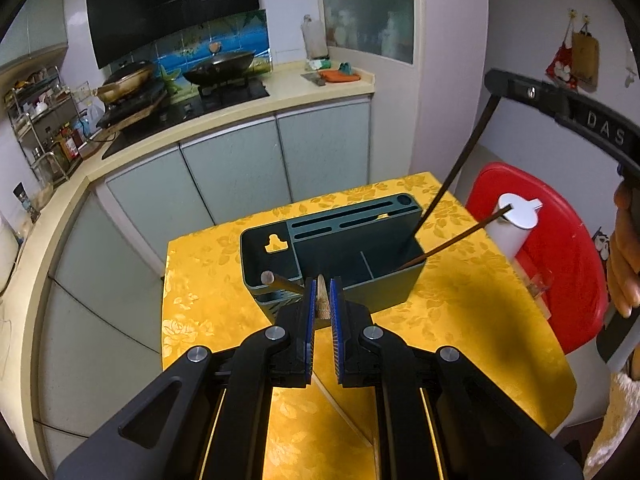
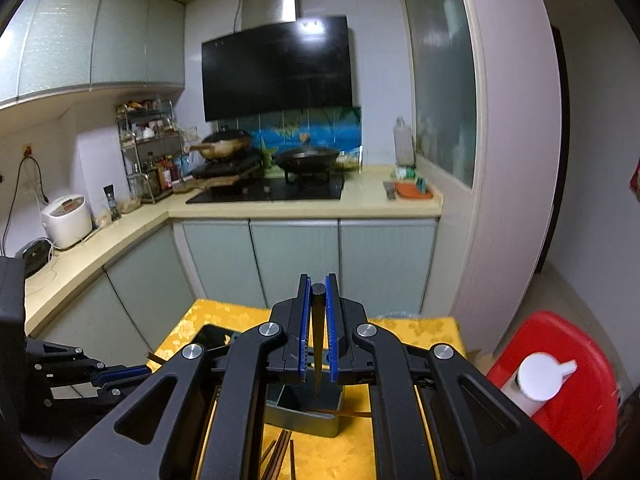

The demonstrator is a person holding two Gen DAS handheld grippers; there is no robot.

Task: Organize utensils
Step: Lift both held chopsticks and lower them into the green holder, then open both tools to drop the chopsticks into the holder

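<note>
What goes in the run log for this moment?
left gripper: shut on chopstick | right gripper: shut on dark chopstick over holder | one chopstick already in holder

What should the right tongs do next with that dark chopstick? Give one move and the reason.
Probably lower it straight down. The right tongs are shut on the dark chopstick, whose tip already points into the right compartment of the green holder, where another chopstick leans. Loose chopsticks still wait on the yellow tablecloth.
</note>
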